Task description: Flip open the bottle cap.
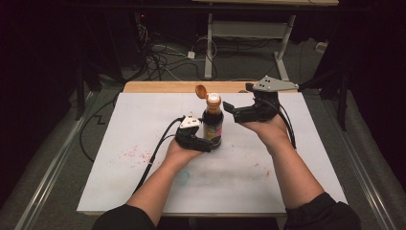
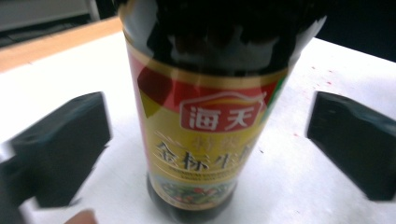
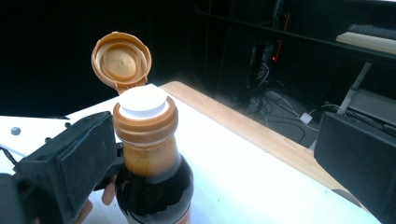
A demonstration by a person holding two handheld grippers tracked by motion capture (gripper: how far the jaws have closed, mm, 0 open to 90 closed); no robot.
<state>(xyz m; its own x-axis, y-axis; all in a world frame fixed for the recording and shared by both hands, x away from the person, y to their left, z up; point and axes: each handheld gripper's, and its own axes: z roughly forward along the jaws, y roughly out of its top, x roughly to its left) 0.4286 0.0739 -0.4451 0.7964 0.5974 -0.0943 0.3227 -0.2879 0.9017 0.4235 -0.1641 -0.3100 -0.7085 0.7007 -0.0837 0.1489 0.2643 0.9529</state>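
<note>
A dark soy sauce bottle (image 1: pixel 213 125) with a red and yellow label (image 2: pixel 205 130) stands upright on the white board (image 1: pixel 143 124). Its brown flip lid (image 1: pixel 201 90) (image 3: pixel 121 58) is swung back, and a white plug (image 3: pixel 142 100) shows in the neck. My left gripper (image 1: pixel 203 143) (image 2: pixel 208 140) is open around the bottle's lower body, with a clear gap at each pad. My right gripper (image 1: pixel 233 110) (image 3: pixel 215 158) is open at the level of the neck. The neck (image 3: pixel 149 154) sits close beside the left pad, and the right pad stands far off.
The board lies on a wooden table whose far edge (image 1: pixel 182 86) shows behind the bottle. Red specks (image 1: pixel 131 154) mark the board at left. The left gripper's cable (image 1: pixel 160 143) trails toward the front left. Floor cables (image 1: pixel 163 60) and a desk frame (image 1: pixel 249 33) lie beyond.
</note>
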